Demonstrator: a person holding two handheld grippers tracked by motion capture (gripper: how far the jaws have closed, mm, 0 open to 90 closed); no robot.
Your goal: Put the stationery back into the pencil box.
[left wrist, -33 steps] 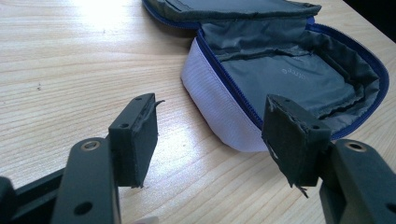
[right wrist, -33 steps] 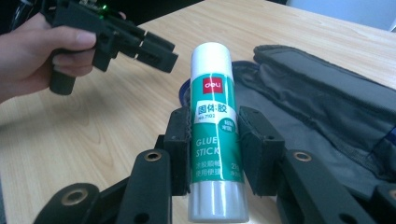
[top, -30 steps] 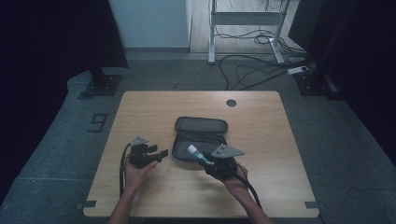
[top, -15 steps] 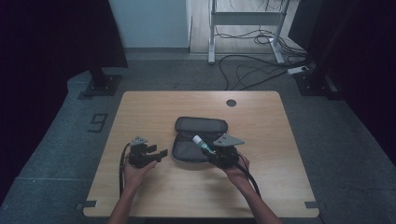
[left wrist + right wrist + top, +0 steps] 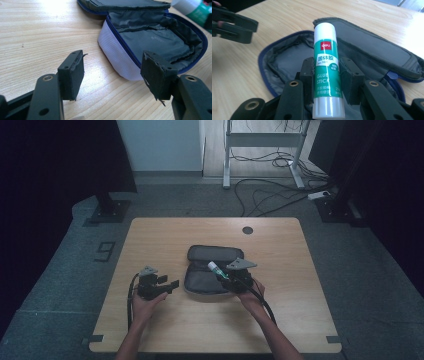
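The right gripper [image 5: 325, 75], clamped on the glue stick [image 5: 326, 62], has moved forward over the open pencil case [image 5: 212, 270], ready for dropping it inside, while the left gripper [image 5: 112, 75] waits open beside.

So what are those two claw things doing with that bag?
A person holds a gripper in each hand. The right gripper is clamped on a green glue stick, held over an open grey pencil case on the wooden table. The left gripper sits open and empty beside the case.
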